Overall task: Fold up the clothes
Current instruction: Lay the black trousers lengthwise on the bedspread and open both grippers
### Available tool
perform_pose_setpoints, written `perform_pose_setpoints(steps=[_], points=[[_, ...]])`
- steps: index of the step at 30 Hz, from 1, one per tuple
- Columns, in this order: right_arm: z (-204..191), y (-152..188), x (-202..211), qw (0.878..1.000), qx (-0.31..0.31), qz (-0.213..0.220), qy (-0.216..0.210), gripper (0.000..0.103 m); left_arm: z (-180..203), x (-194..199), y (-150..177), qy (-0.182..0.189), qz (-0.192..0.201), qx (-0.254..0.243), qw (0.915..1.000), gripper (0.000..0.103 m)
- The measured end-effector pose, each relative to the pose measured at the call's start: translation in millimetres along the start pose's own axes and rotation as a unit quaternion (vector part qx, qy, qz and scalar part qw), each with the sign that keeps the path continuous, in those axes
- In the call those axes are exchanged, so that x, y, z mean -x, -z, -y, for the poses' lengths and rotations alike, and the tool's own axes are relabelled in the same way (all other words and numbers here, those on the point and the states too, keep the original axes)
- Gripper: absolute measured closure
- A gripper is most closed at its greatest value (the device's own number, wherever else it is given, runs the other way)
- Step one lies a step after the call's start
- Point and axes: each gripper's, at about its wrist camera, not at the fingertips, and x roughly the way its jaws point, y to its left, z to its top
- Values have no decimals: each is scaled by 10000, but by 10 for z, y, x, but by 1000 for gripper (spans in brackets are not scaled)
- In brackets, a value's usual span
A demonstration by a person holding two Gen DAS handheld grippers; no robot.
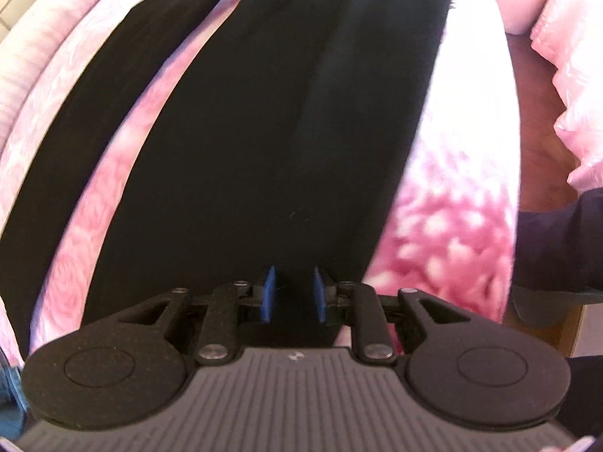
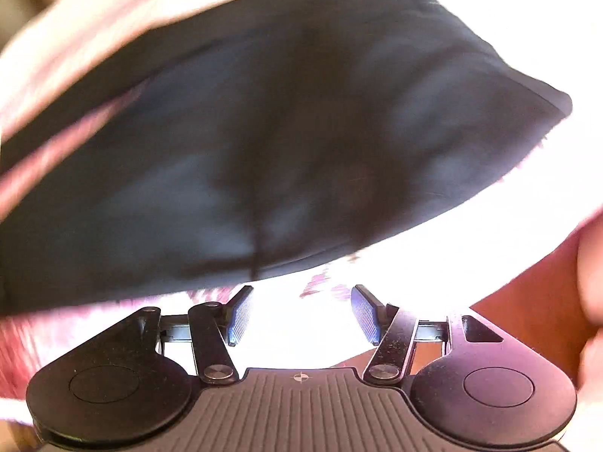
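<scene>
A black garment (image 1: 286, 120) lies spread lengthwise on a pink patterned bedcover (image 1: 444, 203), with a second black strip (image 1: 94, 105) to its left. My left gripper (image 1: 293, 295) hovers over the garment's near end; its blue pads (image 1: 269, 293) are partly apart, with nothing between them. In the right wrist view the same black garment (image 2: 271, 143) lies ahead, blurred. My right gripper (image 2: 301, 314) is open and empty, just short of the garment's near edge.
A brown wooden surface (image 1: 535, 124) borders the bedcover on the right, with a pink plastic wrapped item (image 1: 576, 86) beyond it. A dark sleeve (image 1: 557, 248) shows at the right edge. The bedcover (image 2: 471, 248) is overexposed in the right wrist view.
</scene>
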Motion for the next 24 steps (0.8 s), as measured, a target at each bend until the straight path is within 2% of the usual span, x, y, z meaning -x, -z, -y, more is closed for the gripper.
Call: perform_pose_setpoints(steps=[2,5,9,12,13,17,21,24], points=[[220,-49,64,9968,-757,218,-116,44,71,7,-38,7,5,-48,10000,77],[486,-145,13,9848,-1656,416,-304,44,176,-25,-44,-33,-146,-128,9998,77],[721,-351,-184,9731,-2206,550,-368,44,224,-92,-1,74,-471,-1,9989,74],[952,-459,-313,9641,-2591,422,-393,44,235,-56,92,-90,-597,326,9976,73],[1031,-489,-282,9641,-2595,360,-441,46,229,-18,136,-207,-642,473,9966,73],[992,-572,-265,9782,-2061,84,-248,47,217,174,461,-934,-860,758,9890,71],[936,-607,-299,9806,-1959,8,-99,47,195,242,997,-1715,-1334,459,9750,67],[776,-679,-285,9819,-1882,105,-191,47,138,217,1385,-2080,-1621,100,9646,67]])
